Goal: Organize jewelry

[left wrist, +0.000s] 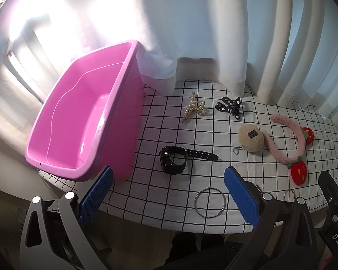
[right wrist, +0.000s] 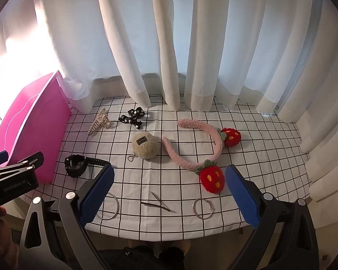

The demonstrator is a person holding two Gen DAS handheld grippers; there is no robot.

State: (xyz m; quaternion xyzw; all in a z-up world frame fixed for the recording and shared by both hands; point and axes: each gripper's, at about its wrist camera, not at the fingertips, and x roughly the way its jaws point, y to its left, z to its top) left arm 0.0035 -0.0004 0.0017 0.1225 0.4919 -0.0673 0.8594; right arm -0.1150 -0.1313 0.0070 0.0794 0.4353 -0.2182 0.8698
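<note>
A pink tub (left wrist: pixel 78 121) stands empty at the table's left; it also shows in the right wrist view (right wrist: pixel 22 135). On the checked cloth lie a black watch (left wrist: pixel 175 159), a pearl hair claw (left wrist: pixel 192 110), a black bow (left wrist: pixel 229 106), a beige plush ball (left wrist: pixel 251 138), a pink strawberry headband (left wrist: pixel 290 141), a large metal ring (left wrist: pixel 210 202), a smaller ring (right wrist: pixel 202 208) and a thin metal clip (right wrist: pixel 160 203). My left gripper (left wrist: pixel 169 193) is open and empty above the near edge, before the watch. My right gripper (right wrist: pixel 169 193) is open and empty above the clip.
White curtains (right wrist: pixel 169 56) hang along the back and right of the table. The table's near edge (right wrist: pixel 169 236) runs just below the grippers. The left gripper's body (right wrist: pixel 11 180) shows at the left of the right wrist view.
</note>
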